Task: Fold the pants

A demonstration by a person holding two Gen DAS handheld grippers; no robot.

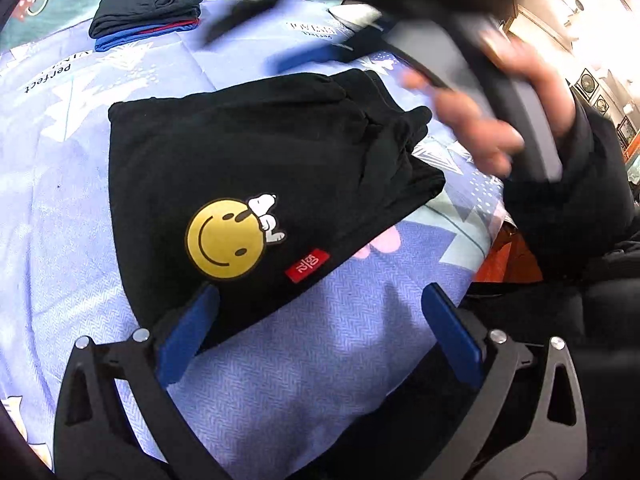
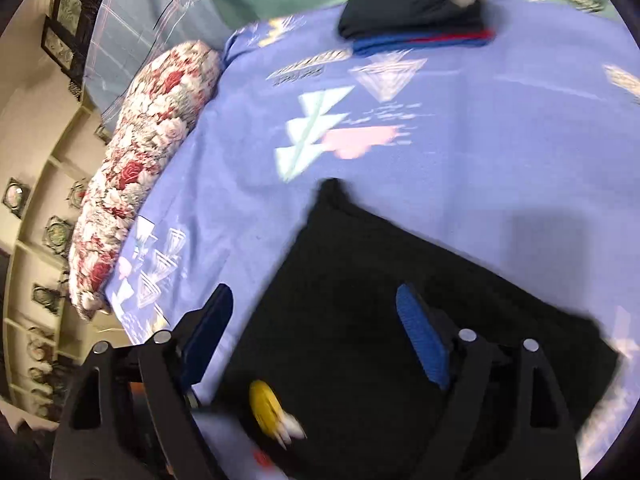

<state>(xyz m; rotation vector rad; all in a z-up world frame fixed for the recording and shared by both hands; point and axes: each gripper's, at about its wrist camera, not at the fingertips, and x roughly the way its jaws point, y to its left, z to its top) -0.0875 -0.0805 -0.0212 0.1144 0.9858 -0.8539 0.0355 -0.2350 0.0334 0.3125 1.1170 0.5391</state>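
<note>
The folded black pants (image 1: 256, 184) with a yellow smiley print (image 1: 226, 238) lie on the blue patterned bedsheet (image 1: 300, 360), just ahead of the left gripper (image 1: 320, 300), whose blue fingers are spread with nothing between them. The right gripper (image 2: 316, 304) hangs over the pants (image 2: 360, 300), likewise spread. Farther back, apart from the pants, sits a stack of folded clothes (image 1: 146, 12).

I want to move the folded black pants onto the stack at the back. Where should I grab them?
Grip the black pants at the thick folded edge on the right, coming in low from that side. All layers meet there, so the bundle should stay folded.
</note>
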